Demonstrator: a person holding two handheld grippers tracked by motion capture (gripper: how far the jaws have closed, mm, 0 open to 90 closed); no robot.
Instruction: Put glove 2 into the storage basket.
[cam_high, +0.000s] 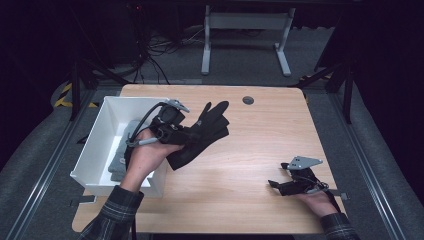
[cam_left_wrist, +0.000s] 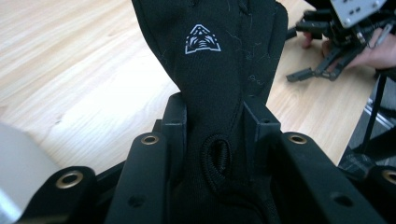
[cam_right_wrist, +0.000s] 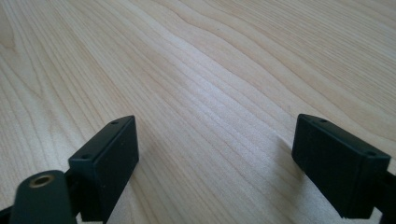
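Note:
A black glove (cam_high: 202, 135) with a small white emblem hangs above the wooden table, just right of the white bin. My left gripper (cam_high: 187, 136) is shut on its cuff end; in the left gripper view the glove (cam_left_wrist: 210, 60) rises between both pads, fingers pointing away. My right gripper (cam_high: 276, 186) rests low on the table at the near right, held by a hand. In the right gripper view its jaws stand wide apart, and my right gripper (cam_right_wrist: 215, 154) has only bare wood between them. The right gripper (cam_left_wrist: 322, 70) also appears far off in the left gripper view.
A white bin (cam_high: 97, 137) sits at the table's left edge with grey fabric items (cam_high: 122, 152) inside. A round cable grommet (cam_high: 248, 100) lies near the table's far edge. A desk frame (cam_high: 245, 35) and cables stand on the floor beyond.

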